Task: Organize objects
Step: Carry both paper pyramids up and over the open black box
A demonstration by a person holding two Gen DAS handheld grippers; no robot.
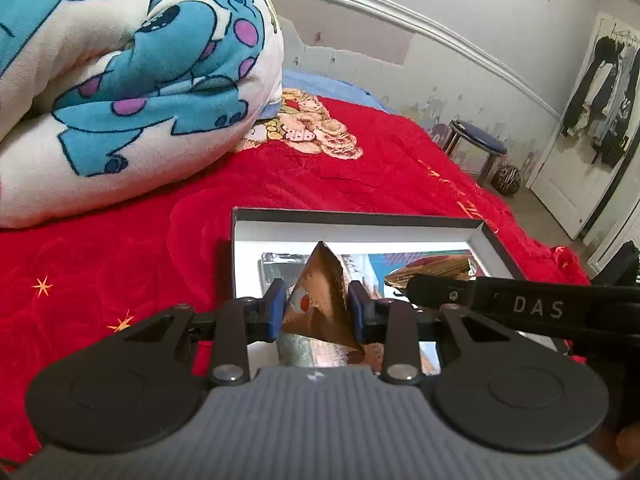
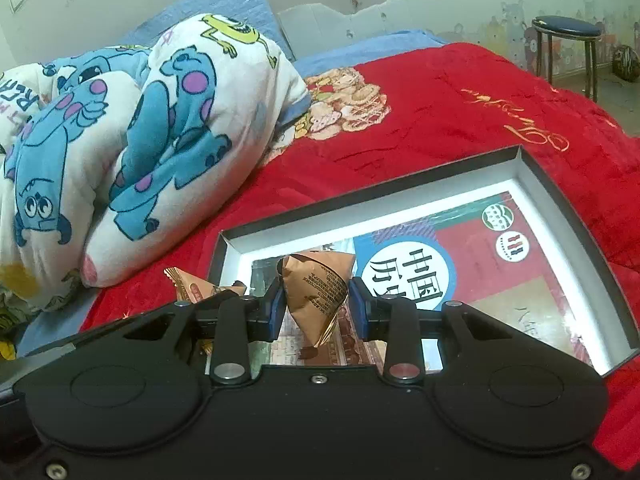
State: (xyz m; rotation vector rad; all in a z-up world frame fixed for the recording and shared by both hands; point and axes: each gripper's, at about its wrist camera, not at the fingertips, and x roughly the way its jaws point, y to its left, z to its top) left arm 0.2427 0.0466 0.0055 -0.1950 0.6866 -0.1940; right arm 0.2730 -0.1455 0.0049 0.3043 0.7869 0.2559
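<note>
Left wrist view: left tongs (image 1: 319, 309) clamped on a brown pyramid-shaped snack packet (image 1: 320, 296), blue pads (image 1: 276, 308) pressing both sides. Packet is held above the near part of a shallow open box (image 1: 352, 216), dark rim, white inner walls, printed sheet on its floor. Right-hand tool (image 1: 520, 304) w/ "DAS" lettering crosses in from the right, just beside the left tongs; a second brown packet (image 1: 430, 270) shows at its tip, over the box.

Right wrist view: right tongs (image 2: 318, 306) clamped on that second packet (image 2: 318, 292), small print on the wrapper facing the cam, tip pointing down. It hangs over the near-left part of the box (image 2: 560, 184). Left-hand packet (image 2: 192, 286) peeks in at left, near the box's left edge.

Box sits on a red blanket (image 1: 120, 260) on the bed. Rolled white-and-blue cartoon comforter (image 1: 120, 80) lies beyond, to the left, apart from the box. Blue-topped stool (image 1: 476, 142) stands by the far wall.
</note>
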